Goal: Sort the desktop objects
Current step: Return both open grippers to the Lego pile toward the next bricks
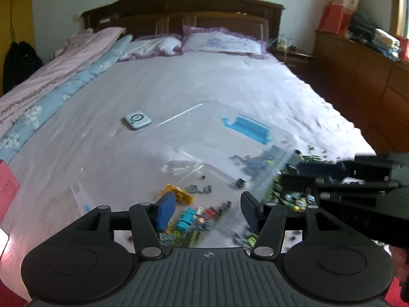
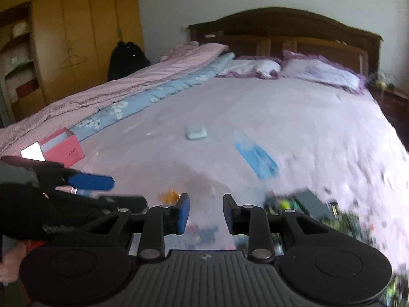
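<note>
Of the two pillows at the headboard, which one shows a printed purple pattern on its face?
The right pillow, nearest the nightstand; the left pillow has a plain white face inside its purple ruffle.

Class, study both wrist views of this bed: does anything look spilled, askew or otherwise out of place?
Yes. Small toy bricks lie scattered loose over the sheet near the tongs, some beyond the clear box. The box looks tilted, not flat, though blur hides exactly how.
</note>
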### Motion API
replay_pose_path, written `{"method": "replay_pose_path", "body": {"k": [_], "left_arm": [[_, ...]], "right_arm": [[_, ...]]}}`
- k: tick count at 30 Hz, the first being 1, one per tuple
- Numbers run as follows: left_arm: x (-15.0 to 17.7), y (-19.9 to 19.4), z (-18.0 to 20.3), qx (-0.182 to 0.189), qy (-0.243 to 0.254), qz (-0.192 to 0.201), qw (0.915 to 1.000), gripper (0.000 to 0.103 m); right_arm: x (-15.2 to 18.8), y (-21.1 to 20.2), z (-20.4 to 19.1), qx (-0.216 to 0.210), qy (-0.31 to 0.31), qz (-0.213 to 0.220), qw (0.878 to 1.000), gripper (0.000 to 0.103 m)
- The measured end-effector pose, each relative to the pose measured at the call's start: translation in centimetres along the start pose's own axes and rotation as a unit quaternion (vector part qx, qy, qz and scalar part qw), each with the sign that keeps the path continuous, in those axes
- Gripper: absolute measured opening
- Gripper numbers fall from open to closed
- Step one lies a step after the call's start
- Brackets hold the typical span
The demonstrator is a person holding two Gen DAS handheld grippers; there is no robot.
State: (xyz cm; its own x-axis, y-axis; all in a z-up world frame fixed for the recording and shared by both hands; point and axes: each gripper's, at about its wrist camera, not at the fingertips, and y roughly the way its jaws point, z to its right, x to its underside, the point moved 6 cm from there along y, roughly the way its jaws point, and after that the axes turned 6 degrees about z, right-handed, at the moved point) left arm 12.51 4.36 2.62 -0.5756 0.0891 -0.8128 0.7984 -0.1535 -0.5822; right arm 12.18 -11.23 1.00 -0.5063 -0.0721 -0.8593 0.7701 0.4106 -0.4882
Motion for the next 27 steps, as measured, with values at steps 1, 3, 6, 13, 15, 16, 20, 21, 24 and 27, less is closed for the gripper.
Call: {"method": "replay_pose_path", "body": {"k": [1,3,6,13,15,16,20,21,24,27], "left_arm": [[0.3,-0.7,0.6,0.004,0.002,0.005,1.0000,0.061],[1.1,-2.0,1.8,0.015,0.006,0.012,0.9998,0.064],[2.9,-3.5,3.6,0.035,0.009,0.009,0.9993,0.068],[9.3,-3.6,6.8,0.059,0.016,-0.059,0.9964,0.068],[10.8,-3.2,7.3,0.057,0.019,-0.072,0.9956,0.068],[11.6,-2.9,7.4,0.056,0.022,-0.078,0.9951,0.068],[13.5,-1.9,6.9,0.040,0.020,-0.102,0.9938,0.068],[13.8,-1.8,6.7,0.036,0.018,-0.105,0.9936,0.068],[14.6,-1.3,5.8,0.017,0.013,-0.117,0.9930,0.067],[15.0,-0.9,4.7,0.006,0.007,-0.126,0.9920,0.067]], "right_arm": [[0.9,-0.7,0.4,0.005,0.006,-0.004,1.000,0.032],[3.3,-2.1,1.3,0.017,0.018,-0.017,1.000,0.032],[7.9,-3.7,2.3,0.033,0.034,-0.052,0.997,0.032],[17.2,-6.6,3.3,0.057,0.085,-0.125,0.987,0.033],[18.7,-7.1,2.9,0.052,0.086,-0.134,0.986,0.033],[18.9,-7.2,2.7,0.049,0.084,-0.134,0.986,0.033],[18.0,-6.3,1.7,0.035,0.072,-0.121,0.989,0.033],[17.5,-5.8,1.5,0.032,0.071,-0.115,0.990,0.033],[16.3,-2.9,0.9,0.033,0.062,-0.106,0.992,0.038],[15.8,-0.4,0.2,0.046,0.024,-0.107,0.993,0.043]]}}
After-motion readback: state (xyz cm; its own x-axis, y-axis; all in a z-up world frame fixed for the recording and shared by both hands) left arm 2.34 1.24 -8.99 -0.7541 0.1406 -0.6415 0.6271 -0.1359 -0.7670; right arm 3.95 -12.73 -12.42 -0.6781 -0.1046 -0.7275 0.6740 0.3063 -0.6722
